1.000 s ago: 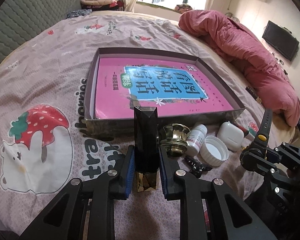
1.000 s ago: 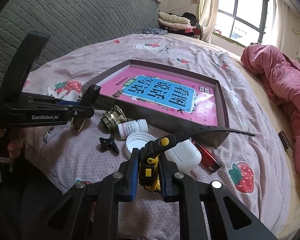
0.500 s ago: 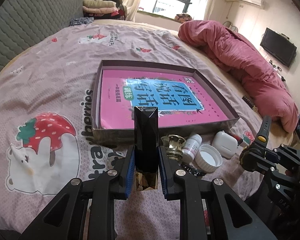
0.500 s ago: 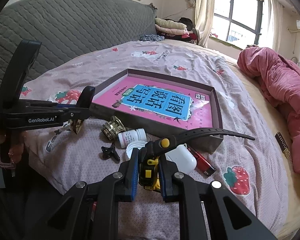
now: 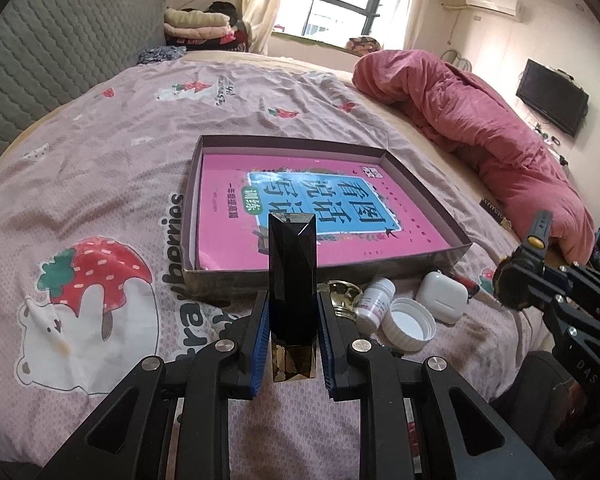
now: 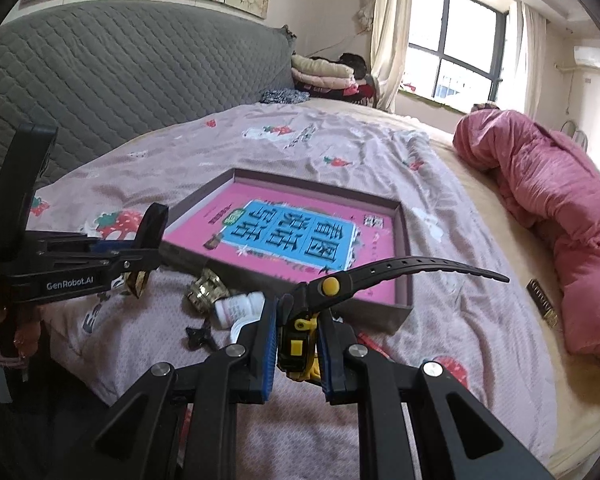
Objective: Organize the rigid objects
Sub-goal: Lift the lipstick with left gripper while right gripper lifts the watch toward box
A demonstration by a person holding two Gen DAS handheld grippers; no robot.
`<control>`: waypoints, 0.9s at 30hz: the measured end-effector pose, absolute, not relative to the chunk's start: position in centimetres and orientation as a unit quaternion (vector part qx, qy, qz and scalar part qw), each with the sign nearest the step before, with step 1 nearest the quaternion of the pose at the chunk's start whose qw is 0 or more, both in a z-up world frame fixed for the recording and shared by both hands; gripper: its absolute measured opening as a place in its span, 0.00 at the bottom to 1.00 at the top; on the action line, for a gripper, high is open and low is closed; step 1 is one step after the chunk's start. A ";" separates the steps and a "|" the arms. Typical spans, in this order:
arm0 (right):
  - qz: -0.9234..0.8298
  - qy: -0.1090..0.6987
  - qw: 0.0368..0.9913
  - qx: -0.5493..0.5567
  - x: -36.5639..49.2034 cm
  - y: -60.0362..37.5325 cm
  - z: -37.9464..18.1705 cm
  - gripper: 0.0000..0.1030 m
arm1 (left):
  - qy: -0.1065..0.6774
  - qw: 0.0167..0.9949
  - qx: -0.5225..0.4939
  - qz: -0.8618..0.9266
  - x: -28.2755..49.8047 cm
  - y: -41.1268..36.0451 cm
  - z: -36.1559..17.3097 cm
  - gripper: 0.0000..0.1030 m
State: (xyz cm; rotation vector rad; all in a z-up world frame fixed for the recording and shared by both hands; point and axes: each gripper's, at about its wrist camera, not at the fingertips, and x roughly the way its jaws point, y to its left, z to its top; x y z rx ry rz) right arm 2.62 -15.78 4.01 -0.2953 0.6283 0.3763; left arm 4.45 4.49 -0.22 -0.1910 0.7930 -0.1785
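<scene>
We're seeing open bedsheet (image 5: 100, 168) left of the box (image 5: 424, 196) w/ free passage; clutter's crowding its near wall: brass piece (image 6: 206, 290), pill bottle (image 5: 374, 300), white cap (image 5: 408, 324), earbud case (image 5: 440, 296). Pink duvet (image 5: 480, 120) is blocking the right.

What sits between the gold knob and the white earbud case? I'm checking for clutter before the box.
In the left wrist view, between the gold knob and the earbud case lie a small pill bottle and a white cap.
</scene>
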 end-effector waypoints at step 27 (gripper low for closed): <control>0.154 0.258 0.941 -0.155 5.9 -15.1 5.5 0.17 | 0.362 0.925 -0.097 -0.066 6.5 4.5 0.2 0.22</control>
